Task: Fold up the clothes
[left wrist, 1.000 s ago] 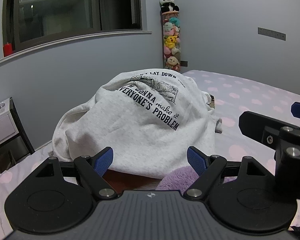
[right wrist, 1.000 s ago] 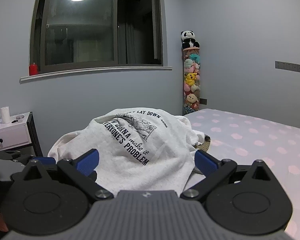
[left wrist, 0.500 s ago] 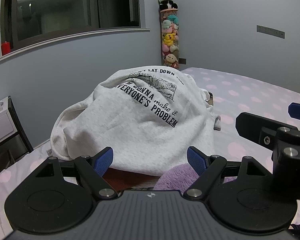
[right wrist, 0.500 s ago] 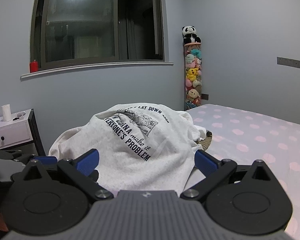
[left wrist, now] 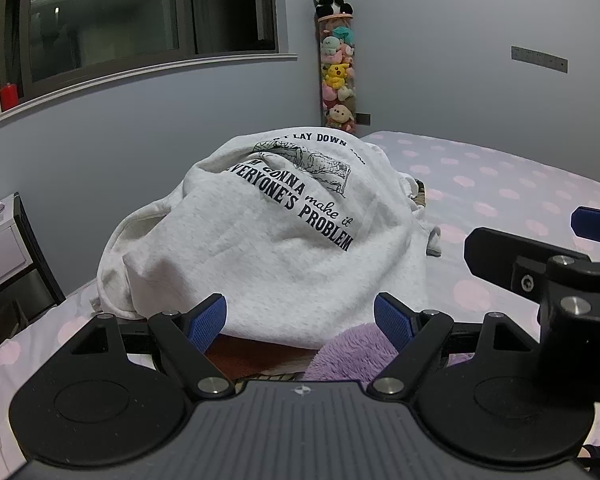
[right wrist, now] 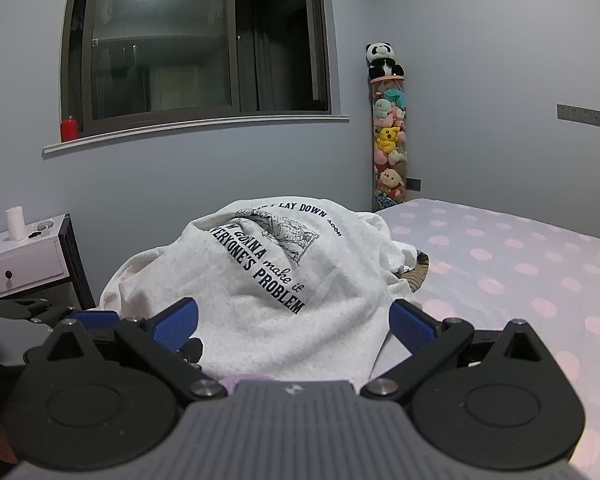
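One grey printed sweatshirt [left wrist: 276, 240] heaped on the bed [left wrist: 520, 184] ahead of both empty, spread grippers, left gripper [left wrist: 300, 318] and right gripper [right wrist: 294, 322]; only the left view shows one purple fleece [left wrist: 352, 350] beneath

Both black two-finger grippers with blue-padded fingers are held side by side and level: the left gripper [left wrist: 300, 316] spread wide with nothing pinched, the right gripper [right wrist: 294, 322] just as wide.

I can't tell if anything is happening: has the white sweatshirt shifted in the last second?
No. The sweatshirt sits just as before beneath the tube of plush toys, its folds unchanged in both views.
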`<state>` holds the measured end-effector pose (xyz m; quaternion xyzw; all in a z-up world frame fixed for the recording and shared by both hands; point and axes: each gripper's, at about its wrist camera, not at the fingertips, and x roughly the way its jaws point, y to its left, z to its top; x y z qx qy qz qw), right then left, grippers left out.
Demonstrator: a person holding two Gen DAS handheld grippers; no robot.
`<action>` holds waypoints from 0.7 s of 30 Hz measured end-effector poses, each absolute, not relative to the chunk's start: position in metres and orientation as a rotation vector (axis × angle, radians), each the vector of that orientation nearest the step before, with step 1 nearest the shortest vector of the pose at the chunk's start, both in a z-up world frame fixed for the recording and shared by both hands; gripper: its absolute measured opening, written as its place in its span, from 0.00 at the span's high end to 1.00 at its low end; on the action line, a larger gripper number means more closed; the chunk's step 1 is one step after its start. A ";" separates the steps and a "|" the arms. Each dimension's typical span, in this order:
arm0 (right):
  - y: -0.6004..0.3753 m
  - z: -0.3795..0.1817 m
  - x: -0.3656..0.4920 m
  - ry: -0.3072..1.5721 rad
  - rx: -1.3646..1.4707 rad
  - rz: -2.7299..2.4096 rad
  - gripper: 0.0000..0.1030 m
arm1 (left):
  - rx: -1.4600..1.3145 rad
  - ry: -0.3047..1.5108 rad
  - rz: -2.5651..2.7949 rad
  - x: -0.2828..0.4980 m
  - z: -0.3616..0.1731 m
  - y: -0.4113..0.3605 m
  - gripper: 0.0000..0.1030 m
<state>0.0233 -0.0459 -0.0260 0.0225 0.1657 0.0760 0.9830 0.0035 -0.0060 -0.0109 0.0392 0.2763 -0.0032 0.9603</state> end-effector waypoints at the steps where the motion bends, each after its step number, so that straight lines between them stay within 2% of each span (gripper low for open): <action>1: -0.046 -0.026 0.024 0.335 0.048 0.157 0.01 | 0.078 0.559 -0.007 0.004 -0.011 -0.006 0.21; 9: -0.052 -0.028 0.027 0.317 0.065 0.169 0.01 | 0.036 0.536 -0.021 0.006 -0.012 -0.006 0.21; 17: -0.060 -0.037 0.047 0.369 0.067 0.174 0.01 | 0.051 0.589 0.047 0.023 -0.024 -0.001 0.21; 21: -0.062 -0.043 0.064 0.402 0.067 0.199 0.01 | 0.049 0.553 0.031 0.030 -0.026 0.003 0.22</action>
